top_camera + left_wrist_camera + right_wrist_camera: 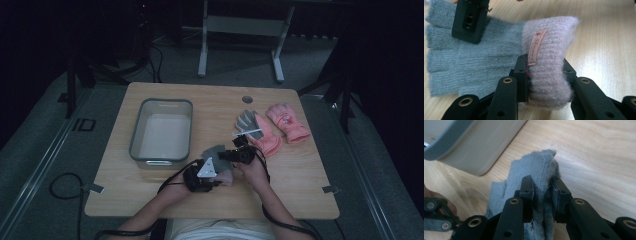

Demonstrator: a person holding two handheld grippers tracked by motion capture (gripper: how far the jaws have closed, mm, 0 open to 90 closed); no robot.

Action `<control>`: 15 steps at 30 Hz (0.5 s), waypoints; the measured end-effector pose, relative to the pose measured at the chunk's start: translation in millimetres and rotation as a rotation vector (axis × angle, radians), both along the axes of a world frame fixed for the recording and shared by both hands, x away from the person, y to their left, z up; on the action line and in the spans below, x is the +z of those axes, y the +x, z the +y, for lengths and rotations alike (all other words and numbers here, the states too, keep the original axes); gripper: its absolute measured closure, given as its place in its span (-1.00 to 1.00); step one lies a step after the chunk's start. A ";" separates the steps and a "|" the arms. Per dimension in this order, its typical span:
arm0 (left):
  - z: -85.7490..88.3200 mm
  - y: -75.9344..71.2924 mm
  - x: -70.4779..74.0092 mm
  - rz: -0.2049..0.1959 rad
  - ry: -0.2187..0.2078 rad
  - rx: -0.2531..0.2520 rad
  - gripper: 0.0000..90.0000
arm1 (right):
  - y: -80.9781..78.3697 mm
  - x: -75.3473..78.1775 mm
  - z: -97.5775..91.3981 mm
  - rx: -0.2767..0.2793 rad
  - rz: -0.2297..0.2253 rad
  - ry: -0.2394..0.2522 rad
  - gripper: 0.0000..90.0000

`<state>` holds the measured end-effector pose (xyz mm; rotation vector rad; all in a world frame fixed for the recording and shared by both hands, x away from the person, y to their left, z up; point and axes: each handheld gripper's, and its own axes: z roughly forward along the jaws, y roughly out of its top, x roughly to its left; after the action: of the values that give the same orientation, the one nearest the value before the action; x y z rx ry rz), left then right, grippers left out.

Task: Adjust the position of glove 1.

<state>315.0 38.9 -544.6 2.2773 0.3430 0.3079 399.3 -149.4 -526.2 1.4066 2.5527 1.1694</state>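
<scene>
Left gripper (545,75) clamps the pink ribbed cuff (549,62) of the grey knitted glove (474,62); right gripper (543,195) pinches its fingers, at 4 o'clock from the grey plastic tub (162,132). Risk: soft knit slipping out under tension.

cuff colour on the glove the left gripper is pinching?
Pale pink ribbed knit cuff; the rest of the glove is grey. Clearest in the left gripper view.

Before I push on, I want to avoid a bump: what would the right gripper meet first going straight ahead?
Beyond the grey glove its fingers pinch, the right gripper would probably meet the grey bin first, though depth is unclear.
</scene>
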 end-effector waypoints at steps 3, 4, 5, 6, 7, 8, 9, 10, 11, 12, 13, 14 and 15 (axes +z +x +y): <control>0.0 0.4 14.1 -0.019 -0.004 -0.010 0.50 | -1.4 10.0 -2.4 -0.001 -0.024 0.012 0.65; -0.1 0.9 18.6 -0.026 -0.002 -0.014 0.50 | -1.7 14.1 -4.0 -0.004 -0.030 0.024 0.65; 0.0 2.4 24.5 -0.030 0.006 -0.021 0.50 | -2.3 18.3 -5.5 -0.006 -0.040 0.030 0.65; -0.3 2.9 27.6 -0.033 0.004 -0.023 0.50 | -2.9 23.4 -7.3 -0.009 -0.052 0.039 0.65; -1.5 3.4 32.7 -0.040 0.004 -0.026 0.50 | -3.4 26.3 -8.4 -0.010 -0.062 0.042 0.65; -1.9 4.0 36.3 -0.048 0.016 -0.033 0.50 | -4.0 31.0 -10.0 -0.013 -0.072 0.049 0.65; -2.9 4.3 40.2 -0.055 0.018 -0.036 0.50 | -4.3 33.5 -10.9 -0.014 -0.077 0.055 0.65; -3.5 5.1 44.2 -0.062 0.026 -0.041 0.50 | -4.3 36.6 -12.3 -0.017 -0.083 0.059 0.65; -3.8 6.4 47.9 -0.064 0.030 -0.048 0.50 | -4.1 39.3 -13.5 -0.020 -0.086 0.063 0.65; -3.9 7.7 51.2 -0.066 0.034 -0.051 0.50 | -3.6 41.4 -14.4 -0.022 -0.091 0.069 0.65; -4.0 9.1 54.3 -0.067 0.041 -0.056 0.50 | -3.2 43.7 -15.3 -0.024 -0.094 0.070 0.65; -3.8 10.3 56.9 -0.071 0.050 -0.063 0.50 | -2.6 45.6 -15.8 -0.026 -0.098 0.072 0.65; -3.6 12.0 60.5 -0.069 0.049 -0.065 0.50 | -2.1 46.9 -16.3 -0.025 -0.102 0.073 0.65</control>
<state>327.0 35.3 -484.1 2.3148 0.2275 0.3637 397.2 -165.7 -479.3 1.3506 2.4408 1.3069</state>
